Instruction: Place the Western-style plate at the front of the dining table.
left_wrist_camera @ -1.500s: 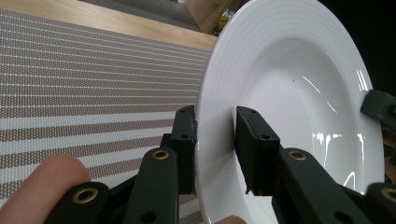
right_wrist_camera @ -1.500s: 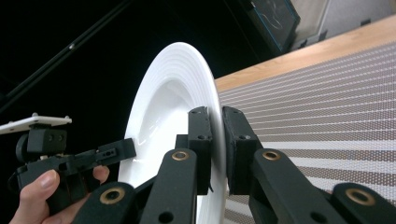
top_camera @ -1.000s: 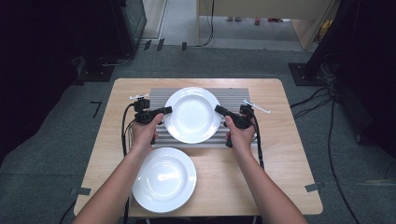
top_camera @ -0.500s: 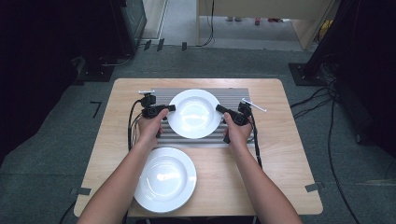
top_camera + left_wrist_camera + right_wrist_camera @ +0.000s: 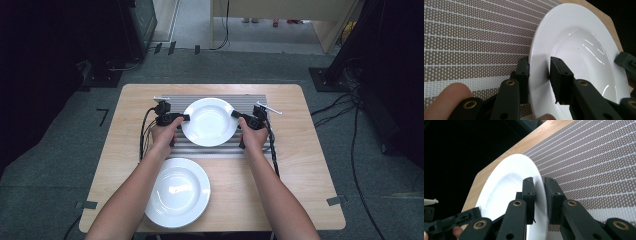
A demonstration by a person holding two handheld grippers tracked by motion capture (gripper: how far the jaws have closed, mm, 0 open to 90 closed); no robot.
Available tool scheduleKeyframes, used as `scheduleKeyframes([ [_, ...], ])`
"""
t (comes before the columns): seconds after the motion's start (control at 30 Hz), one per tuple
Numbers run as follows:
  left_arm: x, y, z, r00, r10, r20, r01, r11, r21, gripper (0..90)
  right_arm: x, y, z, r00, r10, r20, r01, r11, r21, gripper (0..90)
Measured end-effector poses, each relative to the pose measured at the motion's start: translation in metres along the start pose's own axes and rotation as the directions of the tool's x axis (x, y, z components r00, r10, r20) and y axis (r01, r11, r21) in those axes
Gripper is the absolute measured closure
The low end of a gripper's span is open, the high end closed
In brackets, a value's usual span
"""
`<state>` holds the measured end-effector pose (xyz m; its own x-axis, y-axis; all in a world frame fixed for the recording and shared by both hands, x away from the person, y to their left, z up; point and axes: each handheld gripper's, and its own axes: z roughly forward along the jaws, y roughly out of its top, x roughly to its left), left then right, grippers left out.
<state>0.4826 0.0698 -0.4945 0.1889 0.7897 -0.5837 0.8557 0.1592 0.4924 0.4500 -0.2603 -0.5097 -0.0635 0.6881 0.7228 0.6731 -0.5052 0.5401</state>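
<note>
**Setting the plate down level on the mat**

While both hand-held grippers pinch the same white plate (image 5: pixel 209 121) by opposite sides of its rim, the work is to lower it evenly onto the striped grey mat (image 5: pixel 250 102) at the far half of the worktop (image 5: pixel 300 165). The left hand-held gripper (image 5: pixel 184 118) has its jaws nearly closed on the left rim, one pad under the rim and one on top, as the left gripper view shows on the plate (image 5: pixel 579 57). The right hand-held gripper (image 5: pixel 235 115) does the same on the right rim, and its view shows the thin edge of the plate (image 5: pixel 511 185) between the two pads. The plate is above the middle of the mat (image 5: pixel 474 37); I cannot tell for sure if its bottom already touches the weave or is just over it.

To do this step well, both hands should go down together, so that no side drops first and the glazed rim does not slip out from the pads. The grip is only on a narrow edge, so it is better to keep the pressure until the base sits flat, and then open both jaws at the same moment and pull outward, away from the rim. A second white plate (image 5: pixel 178 192) lies near the front edge, well apart, so it is not in the way.
</note>
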Motion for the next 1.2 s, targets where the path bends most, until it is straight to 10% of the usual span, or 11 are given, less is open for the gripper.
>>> scheduleKeyframes([
  [0.63,-0.007,0.001,0.006,0.9991,0.039,-0.014,-0.039,0.9991,0.018,65.2,-0.013,0.001,0.008,0.9994,-0.018,0.029,0.018,1.000,-0.007,79.1],
  [0.83,-0.011,0.001,0.000,0.9962,0.086,-0.012,-0.086,0.9963,0.001,53.2,-0.006,0.001,0.005,0.9796,-0.173,0.102,0.177,0.984,-0.029,64.0],
  [1.0,-0.020,0.001,-0.023,0.9765,0.210,-0.049,-0.214,0.9712,-0.104,43.7,0.000,0.005,-0.006,0.9534,-0.259,0.154,0.268,0.963,-0.036,52.4],
  [1.2,-0.026,0.000,-0.048,0.9610,0.271,-0.053,-0.275,0.9562,-0.099,33.0,0.019,0.008,-0.028,0.9449,-0.314,0.093,0.316,0.949,-0.005,37.3],
])
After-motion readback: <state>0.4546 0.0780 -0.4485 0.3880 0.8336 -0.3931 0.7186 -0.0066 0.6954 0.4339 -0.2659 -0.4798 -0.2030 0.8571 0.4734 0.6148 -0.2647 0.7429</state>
